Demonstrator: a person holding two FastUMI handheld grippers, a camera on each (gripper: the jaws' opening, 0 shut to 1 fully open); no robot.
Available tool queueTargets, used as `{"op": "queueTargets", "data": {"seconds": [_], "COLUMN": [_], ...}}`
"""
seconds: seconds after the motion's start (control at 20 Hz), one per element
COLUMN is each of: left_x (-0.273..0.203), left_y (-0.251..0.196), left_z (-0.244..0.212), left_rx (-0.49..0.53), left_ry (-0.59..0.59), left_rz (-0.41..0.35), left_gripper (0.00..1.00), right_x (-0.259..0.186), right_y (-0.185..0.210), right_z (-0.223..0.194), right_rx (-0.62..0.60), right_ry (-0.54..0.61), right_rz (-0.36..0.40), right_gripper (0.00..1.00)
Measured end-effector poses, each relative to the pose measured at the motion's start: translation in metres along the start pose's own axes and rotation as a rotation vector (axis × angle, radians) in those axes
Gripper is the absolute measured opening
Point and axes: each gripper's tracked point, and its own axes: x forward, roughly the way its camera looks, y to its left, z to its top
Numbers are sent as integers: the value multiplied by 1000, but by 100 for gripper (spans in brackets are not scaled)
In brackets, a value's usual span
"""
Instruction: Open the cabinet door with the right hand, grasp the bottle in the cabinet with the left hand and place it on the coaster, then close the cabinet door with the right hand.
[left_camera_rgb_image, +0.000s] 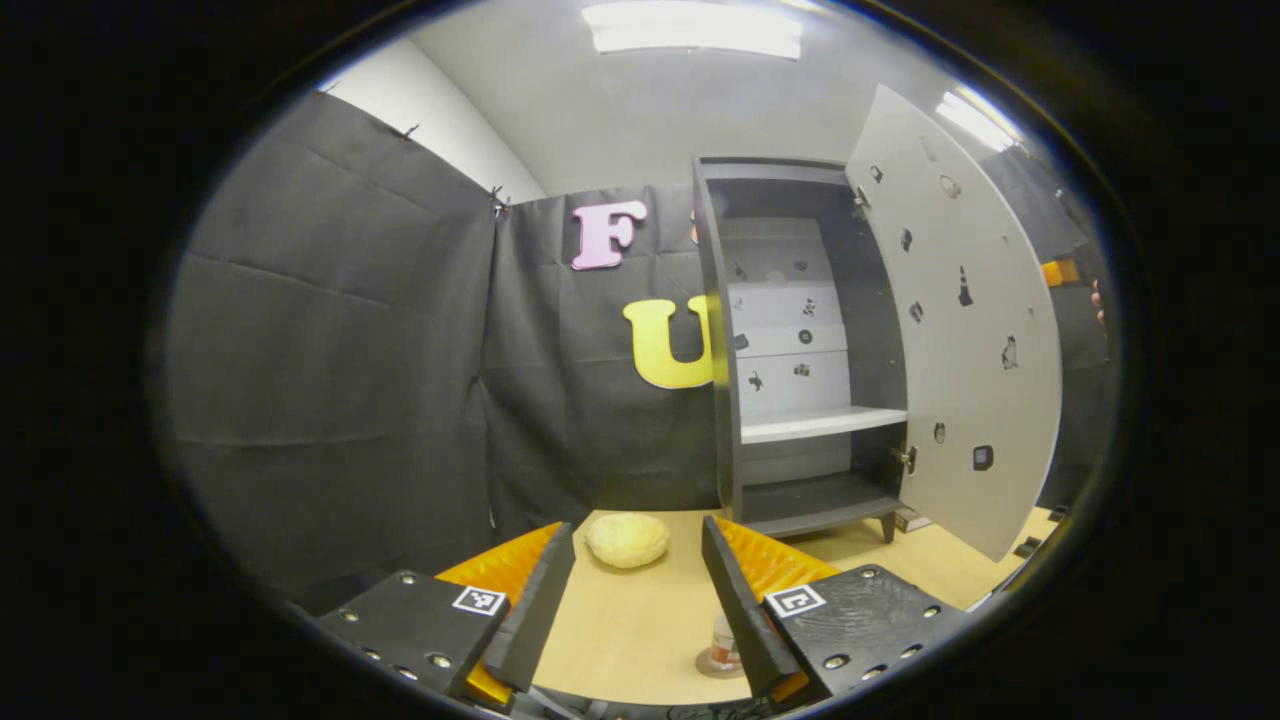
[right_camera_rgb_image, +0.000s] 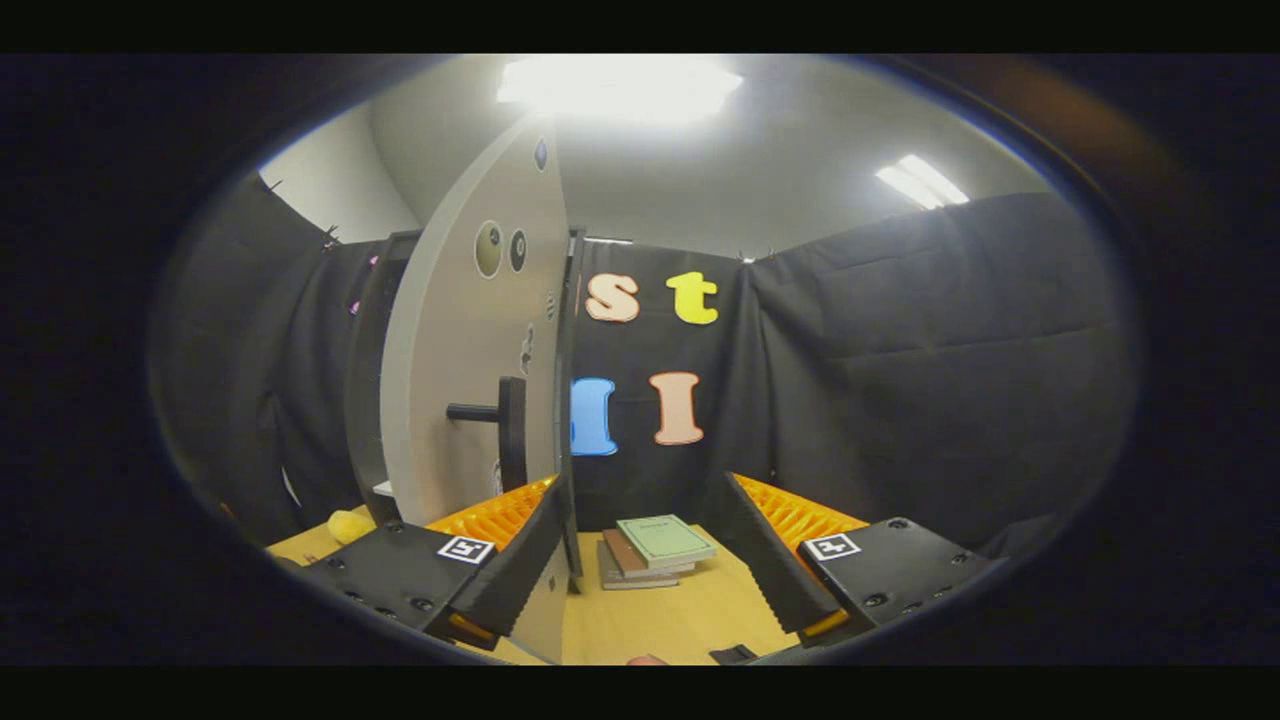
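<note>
The bottle (left_camera_rgb_image: 722, 640) stands on the coaster (left_camera_rgb_image: 718, 664) on the surface (left_camera_rgb_image: 630, 620), low beside the left gripper (left_camera_rgb_image: 637, 590), whose jaws are wide and empty, so what remains appears to be the closing. The cabinet (left_camera_rgb_image: 800, 340) is open, its door (left_camera_rgb_image: 955, 330) swung far to the right. The right gripper (right_camera_rgb_image: 645, 560), wide and holding nothing, has the door's edge just inside its left finger, the handle (right_camera_rgb_image: 505, 425) up and left. The right gripper view also shows books (right_camera_rgb_image: 650, 550); the left gripper view shows a yellow lump (left_camera_rgb_image: 627, 539).
</note>
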Motion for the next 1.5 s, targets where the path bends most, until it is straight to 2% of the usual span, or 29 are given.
{"op": "queueTargets", "data": {"seconds": [0.15,0.2,0.25,0.3,0.35,0.4,0.75,0.95,1.0,1.05,1.1,1.15,1.3,1.4,1.45,1.5], "left_x": [1,1,0,0,-1,-3,-20,-29,-31,-33,-33,-33,-27,-21,-17,-15], "left_y": [11,15,19,25,31,36,88,116,121,124,127,127,120,109,100,90], "left_z": [-1,0,-2,-2,-1,-2,-1,1,2,3,4,9,21,31,36,43], "left_rx": [-11,-8,-6,-7,-9,-12,-2,11,15,16,13,8,2,3,4,6], "left_ry": [-3,-6,-5,-4,-6,-8,-8,-8,-10,-11,-15,-19,-38,-48,-54,-62], "left_rz": [-4,-2,0,4,10,14,67,102,105,107,106,101,76,67,65,59], "left_gripper": [76,76,78,76,76,78,76,78,78,78,76,78,76,78,78,76], "right_x": [-6,-7,-8,-8,-10,-10,12,26,29,30,30,28,18,8,4,1], "right_y": [18,23,30,39,49,60,144,208,221,230,239,247,237,225,218,209], "right_z": [0,1,1,2,0,-1,-4,-5,-3,0,5,10,14,17,17,17], "right_rx": [28,28,27,26,27,31,91,118,119,126,133,137,107,75,69,66], "right_ry": [7,6,4,4,4,6,27,62,62,55,46,35,1,-24,-30,-32], "right_rz": [6,7,10,15,23,36,130,220,244,266,294,324,359,353,355,354], "right_gripper": [90,96,96,90,89,90,90,90,97,91,91,91,99,100,96,99]}}
